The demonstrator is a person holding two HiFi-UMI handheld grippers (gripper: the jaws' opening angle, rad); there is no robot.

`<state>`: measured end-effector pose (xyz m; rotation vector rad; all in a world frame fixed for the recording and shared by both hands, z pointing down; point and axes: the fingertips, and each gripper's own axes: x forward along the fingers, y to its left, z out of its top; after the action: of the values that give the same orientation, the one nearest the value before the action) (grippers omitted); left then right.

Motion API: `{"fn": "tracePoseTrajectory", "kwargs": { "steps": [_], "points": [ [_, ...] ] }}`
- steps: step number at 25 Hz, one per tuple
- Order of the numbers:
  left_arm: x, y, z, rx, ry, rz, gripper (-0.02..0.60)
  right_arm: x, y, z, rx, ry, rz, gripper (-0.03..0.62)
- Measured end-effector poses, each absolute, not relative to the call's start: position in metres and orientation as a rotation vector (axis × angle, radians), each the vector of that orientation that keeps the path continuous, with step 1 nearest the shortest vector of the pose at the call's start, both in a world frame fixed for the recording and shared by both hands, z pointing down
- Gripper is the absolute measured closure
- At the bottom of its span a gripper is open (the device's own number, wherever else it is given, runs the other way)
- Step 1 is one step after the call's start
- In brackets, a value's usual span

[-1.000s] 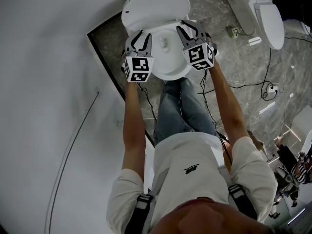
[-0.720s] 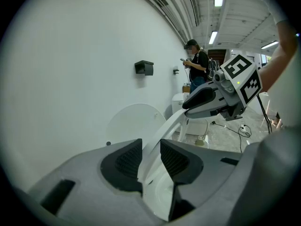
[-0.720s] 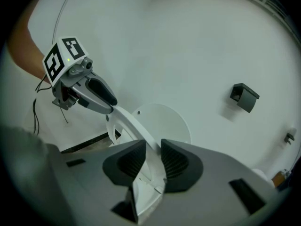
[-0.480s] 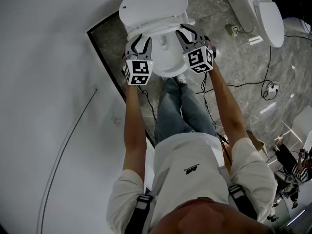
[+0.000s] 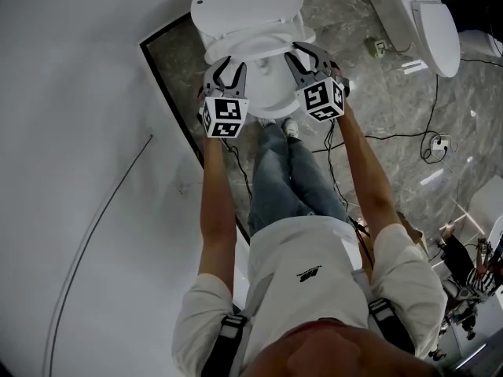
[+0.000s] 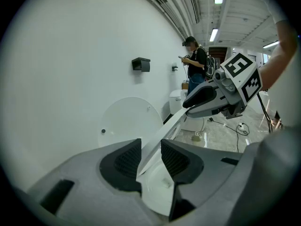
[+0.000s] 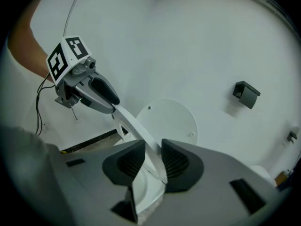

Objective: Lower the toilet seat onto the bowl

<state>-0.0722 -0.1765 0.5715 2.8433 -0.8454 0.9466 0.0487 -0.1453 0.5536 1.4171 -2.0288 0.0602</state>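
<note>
I have the white oval plastic toilet seat [image 6: 169, 124] hanging tilted above the white ceramic bowl [image 5: 275, 104], not yet down on it. Its left rim sits between the jaws of the left gripper [image 5: 226, 63] and its right rim between the jaws of the right gripper [image 5: 308, 53]. Both pairs of jaws are opening. In each gripper view the thin edge of the seat leans on a ribbed pad and does not look squeezed, so I judge both grips released. The main risk is that the seat slips free and slams onto the bowl, since nothing but its hinge would slow it. If one side lets go first, the seat could twist and strain that hinge. The opening jaws could also catch the rim and jerk it sideways. By my count there are two grippers, one seat, and one round white lid [image 7: 171, 121] standing upright against the wall. There is one bowl in front of me and a second white toilet [image 5: 428, 22] well apart on the grey stone floor. I also see one small black box [image 7: 247, 94] on the wall and one person [image 6: 195, 65] standing far back.
</note>
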Motion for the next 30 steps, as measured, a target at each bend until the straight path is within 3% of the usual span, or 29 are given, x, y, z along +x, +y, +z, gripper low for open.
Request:
{"fn": "tracePoseTrajectory", "kwargs": {
  "steps": [30],
  "points": [
    [-0.086,-0.114,0.598,2.818,-0.805,1.01,0.435,0.033,-0.083,0.581,1.329,-2.04,0.084,0.474]
  ]
}}
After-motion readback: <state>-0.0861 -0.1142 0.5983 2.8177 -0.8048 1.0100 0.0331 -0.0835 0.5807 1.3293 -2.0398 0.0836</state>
